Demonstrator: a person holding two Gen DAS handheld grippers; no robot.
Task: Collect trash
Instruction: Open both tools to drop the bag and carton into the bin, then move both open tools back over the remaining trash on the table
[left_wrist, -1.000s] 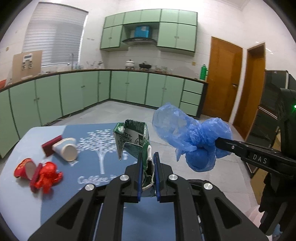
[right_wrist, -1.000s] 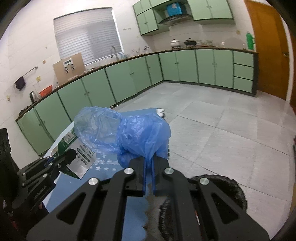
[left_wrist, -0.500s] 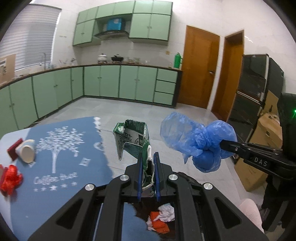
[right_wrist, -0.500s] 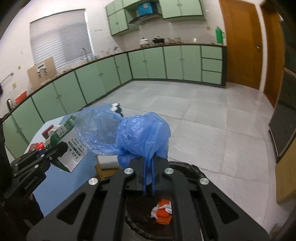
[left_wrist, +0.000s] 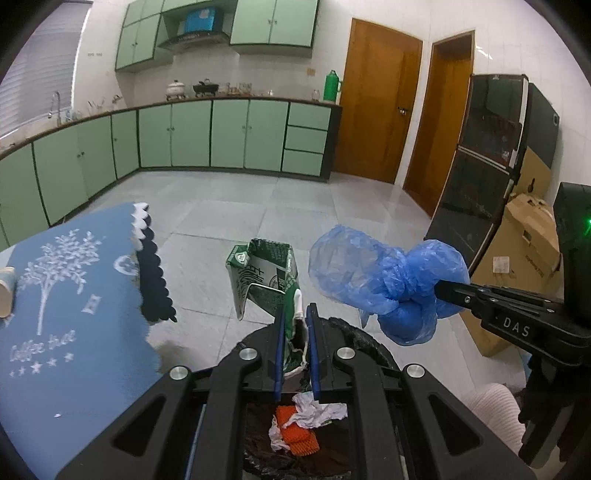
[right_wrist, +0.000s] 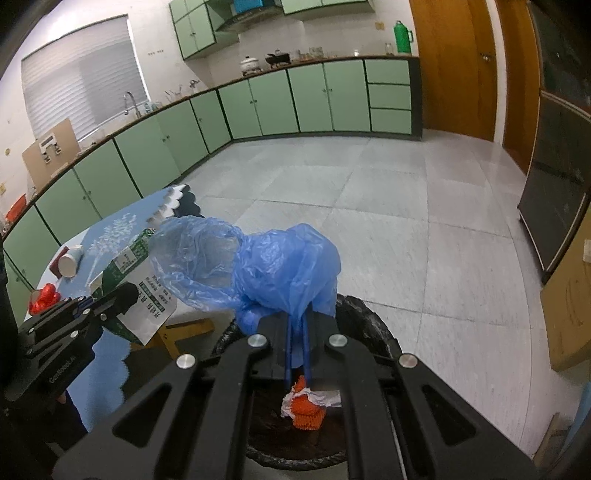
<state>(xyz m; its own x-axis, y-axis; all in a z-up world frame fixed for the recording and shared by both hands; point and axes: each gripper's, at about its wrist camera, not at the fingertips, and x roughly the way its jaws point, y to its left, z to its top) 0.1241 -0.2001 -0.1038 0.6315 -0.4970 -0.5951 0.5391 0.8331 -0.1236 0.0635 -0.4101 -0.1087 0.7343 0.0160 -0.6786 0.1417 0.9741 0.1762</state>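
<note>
My left gripper (left_wrist: 295, 314) is shut on a crushed green and white milk carton (left_wrist: 264, 275), held above the black-lined trash bin (left_wrist: 365, 341). The carton also shows in the right wrist view (right_wrist: 142, 291). My right gripper (right_wrist: 297, 317) is shut on a crumpled blue plastic bag (right_wrist: 258, 266), also held over the bin (right_wrist: 373, 328); the bag shows in the left wrist view (left_wrist: 388, 284) to the right of the carton. Orange and white trash (right_wrist: 306, 404) lies in the bin.
A table with a blue tree-print cloth (left_wrist: 70, 288) stands left of the bin. On it lie a paper cup (right_wrist: 70, 260) and red wrappers (right_wrist: 44, 301). A black fridge (left_wrist: 480, 166) and a cardboard box (left_wrist: 524, 251) stand to the right.
Both grippers have swung right, away from the table, with the carton and the bag. They now hang over the bin, whose inside has come into view.
</note>
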